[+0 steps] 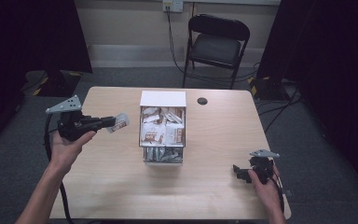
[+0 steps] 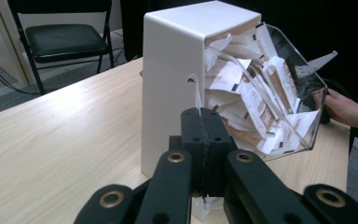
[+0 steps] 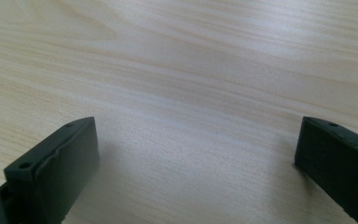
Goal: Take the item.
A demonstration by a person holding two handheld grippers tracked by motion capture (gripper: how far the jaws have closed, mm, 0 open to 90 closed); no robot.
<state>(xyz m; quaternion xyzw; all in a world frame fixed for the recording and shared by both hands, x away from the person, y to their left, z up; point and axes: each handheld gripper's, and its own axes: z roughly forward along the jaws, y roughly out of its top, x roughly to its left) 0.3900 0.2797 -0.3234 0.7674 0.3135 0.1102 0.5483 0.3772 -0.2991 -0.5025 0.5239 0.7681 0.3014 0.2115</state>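
Note:
A white dispenser box with a clear front bin stands at the middle of the wooden table, stuffed with several white and brown sachets. To its left, above the table, my left gripper is shut on one sachet that sticks out toward the box. In the left gripper view the closed jaws pinch that sachet edge-on, in front of the box's white side wall and the bin's sachets. My right gripper rests low at the table's front right; its jaws stand wide apart over bare wood.
A small black round disc lies on the table behind the box to the right. A black folding chair stands beyond the far edge, with cables on the grey floor. Dark curtains flank both sides.

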